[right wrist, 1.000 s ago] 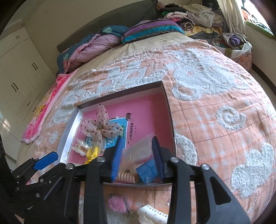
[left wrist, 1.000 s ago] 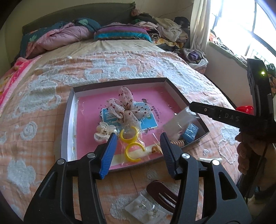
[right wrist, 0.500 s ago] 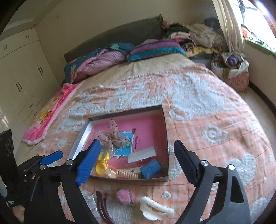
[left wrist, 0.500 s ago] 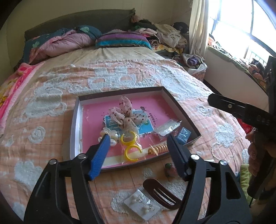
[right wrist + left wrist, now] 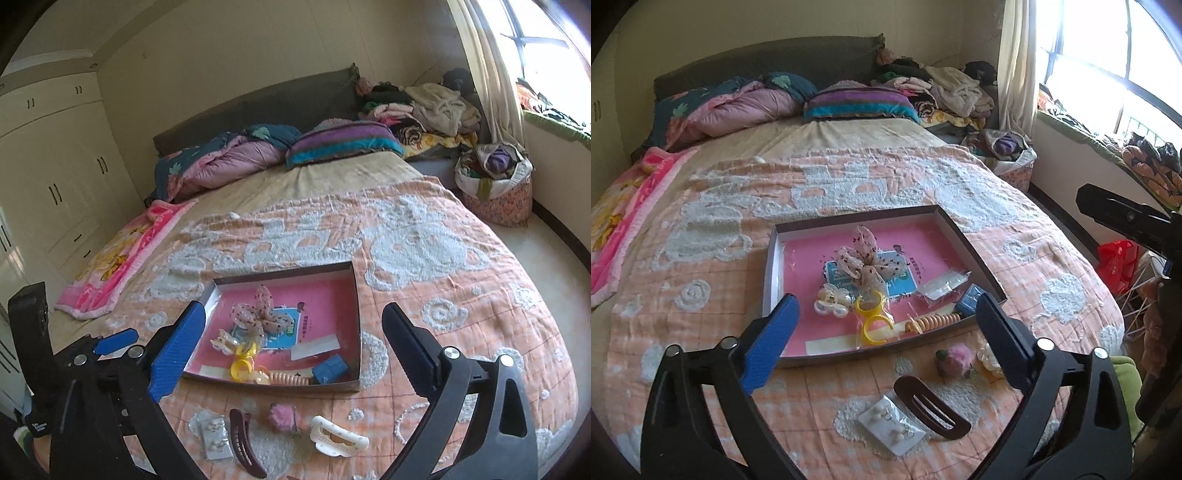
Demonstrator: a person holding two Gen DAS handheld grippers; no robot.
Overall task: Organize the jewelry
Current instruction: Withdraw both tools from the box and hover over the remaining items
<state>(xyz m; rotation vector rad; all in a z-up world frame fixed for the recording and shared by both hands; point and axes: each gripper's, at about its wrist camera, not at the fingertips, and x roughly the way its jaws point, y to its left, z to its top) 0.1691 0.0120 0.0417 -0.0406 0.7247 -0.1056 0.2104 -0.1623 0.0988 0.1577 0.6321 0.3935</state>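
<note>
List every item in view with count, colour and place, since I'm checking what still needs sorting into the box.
box: 1, pink-lined, on bedspread
lace bow: 1, pale spotted, in box
yellow rings: 2, in box
pearl clip: 1, white, in box
spiral tie: 1, tan, in box
blue packet: 1, in box
clear bag: 1, in box
brown clip: 1, outside
earring card: 1, white, outside
pink pompom: 1, outside
white claw clip: 1, outside
left claw: open
right claw: open

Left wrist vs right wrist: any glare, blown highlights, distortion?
Left wrist: window blown out at upper right, tray and bedspread sharp, heavy fisheye bowing with dark corners. Right wrist: window clipped at the top right corner only, otherwise evenly lit, same bowing.
</note>
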